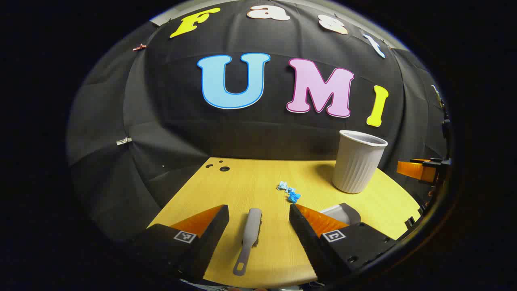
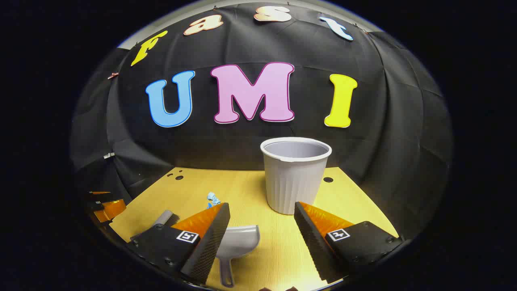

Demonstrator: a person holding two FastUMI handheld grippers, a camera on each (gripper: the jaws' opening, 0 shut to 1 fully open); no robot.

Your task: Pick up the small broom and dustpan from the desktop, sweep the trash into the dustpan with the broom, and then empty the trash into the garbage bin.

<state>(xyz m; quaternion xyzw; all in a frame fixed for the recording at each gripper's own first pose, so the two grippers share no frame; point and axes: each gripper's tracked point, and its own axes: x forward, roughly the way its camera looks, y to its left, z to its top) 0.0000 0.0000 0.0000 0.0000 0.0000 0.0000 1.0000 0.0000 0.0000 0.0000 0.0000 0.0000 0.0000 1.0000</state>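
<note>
In the left gripper view the left gripper (image 1: 258, 212) has its jaws spread wide and grasps nothing, and the small grey broom (image 1: 248, 238) lies flat on the yellow desktop (image 1: 242, 182) in the gap between them at the bottom centre of the frame, handle toward the camera. In the right gripper view the right gripper (image 2: 261, 212) is likewise spread apart and empty, with the grey dustpan (image 2: 238, 242) lying on the desktop just inside its left finger at the lower centre. Farther up, the blue scraps of trash (image 1: 288, 192) sit near mid-frame in the left gripper view, and the ribbed grey garbage bin (image 2: 295, 178) stands upright at the centre of the right gripper view, apart from the trash.
</note>
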